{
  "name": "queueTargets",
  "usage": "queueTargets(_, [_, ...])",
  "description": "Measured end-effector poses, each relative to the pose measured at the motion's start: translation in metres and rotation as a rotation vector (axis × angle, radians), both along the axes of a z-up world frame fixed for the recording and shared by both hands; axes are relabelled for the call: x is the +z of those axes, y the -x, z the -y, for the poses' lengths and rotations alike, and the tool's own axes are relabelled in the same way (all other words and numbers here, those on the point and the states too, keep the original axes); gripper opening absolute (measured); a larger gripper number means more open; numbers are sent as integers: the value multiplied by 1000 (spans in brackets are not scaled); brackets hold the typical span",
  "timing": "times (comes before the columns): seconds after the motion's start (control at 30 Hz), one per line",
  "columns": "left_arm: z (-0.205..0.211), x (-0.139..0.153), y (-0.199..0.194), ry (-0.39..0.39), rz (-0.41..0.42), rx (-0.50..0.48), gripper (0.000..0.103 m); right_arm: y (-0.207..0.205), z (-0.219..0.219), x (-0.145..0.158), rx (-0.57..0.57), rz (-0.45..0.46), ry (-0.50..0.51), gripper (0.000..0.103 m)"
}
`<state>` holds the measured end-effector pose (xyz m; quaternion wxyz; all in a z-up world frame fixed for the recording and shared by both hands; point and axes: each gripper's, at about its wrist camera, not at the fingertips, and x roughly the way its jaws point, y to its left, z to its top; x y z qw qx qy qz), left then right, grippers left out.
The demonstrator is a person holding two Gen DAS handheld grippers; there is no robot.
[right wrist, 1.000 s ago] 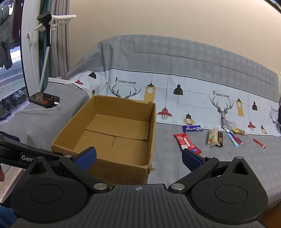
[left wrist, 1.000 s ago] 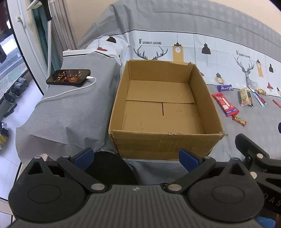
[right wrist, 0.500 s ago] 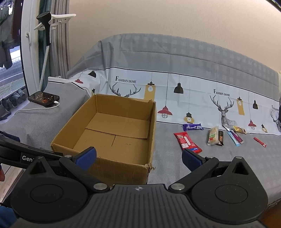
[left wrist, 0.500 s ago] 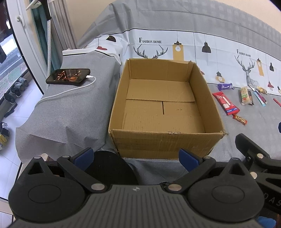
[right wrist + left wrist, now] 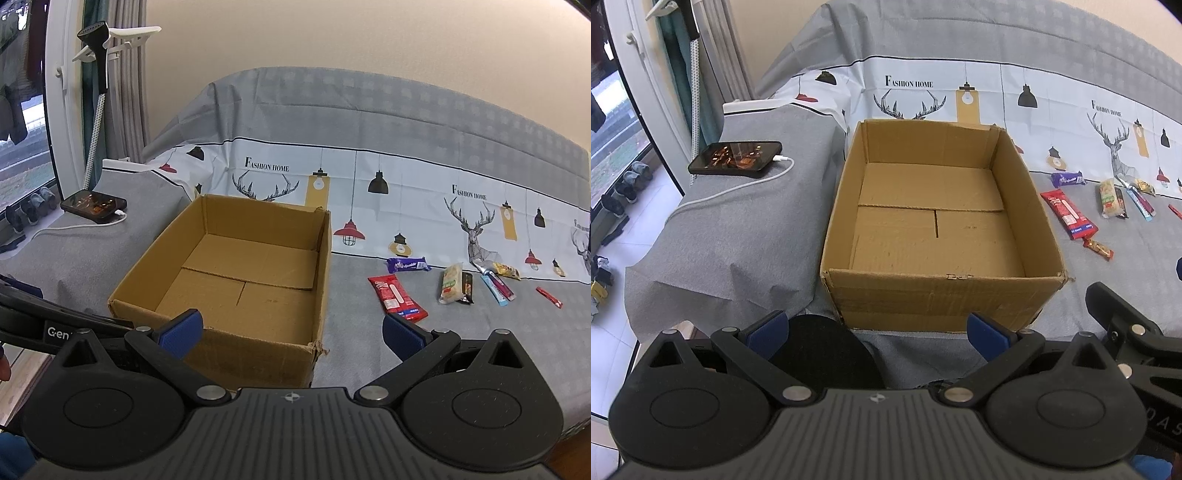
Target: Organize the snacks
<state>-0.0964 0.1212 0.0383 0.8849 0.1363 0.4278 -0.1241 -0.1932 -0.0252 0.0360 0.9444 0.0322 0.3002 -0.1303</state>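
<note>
An open brown cardboard box [image 5: 1045,229] [image 5: 327,266] stands on the grey sofa cover with nothing inside. Snacks lie to its right: a red pack [image 5: 1068,214] [image 5: 397,297], a purple bar [image 5: 1067,179] [image 5: 408,264], a pale green-labelled bar [image 5: 1109,194] [image 5: 451,283], a small orange-red sweet [image 5: 1097,249], thin blue and purple sticks [image 5: 498,287] and a small red stick [image 5: 549,297]. My left gripper [image 5: 877,330] hangs open in front of the box's near wall. My right gripper [image 5: 293,334] is open near the box's front right corner. Neither holds anything.
A black phone [image 5: 735,157] [image 5: 93,202] on a white charging cable [image 5: 738,186] lies on the grey sofa arm at the left. A window, curtains and a garment steamer [image 5: 96,40] stand further left. Shoes [image 5: 624,184] sit on the floor there.
The left wrist view has shifted slightly, with the box and snacks sitting a little lower in frame. Both grippers stay open.
</note>
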Motion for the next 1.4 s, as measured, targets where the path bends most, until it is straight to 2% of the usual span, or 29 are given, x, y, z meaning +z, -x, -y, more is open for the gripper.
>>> queueTargets(0.43, [19, -5, -6, -35, -40, -17, 103, -5, 23, -11, -11, -19, -77, 103])
queueTargets(0.63, [55, -1, -15, -49, -57, -72, 103, 1, 66, -16, -111, 9, -109, 103])
queueTargets(0.9, [163, -4, -40, -29, -119, -191, 103, 27, 195, -41, -419, 9, -127, 103])
queueTargets(1.07, [253, -28, -70, -23, -180, -250, 103, 33, 285, -69, -578, 3, -182, 103])
queueTargets(1.23, [344, -78, -119, -71, -201, -271, 103, 1, 351, -104, -593, -23, -260, 103])
queueTargets(1.4, [405, -138, -171, -110, -242, -265, 103, -52, 380, -136, -522, -26, -260, 103])
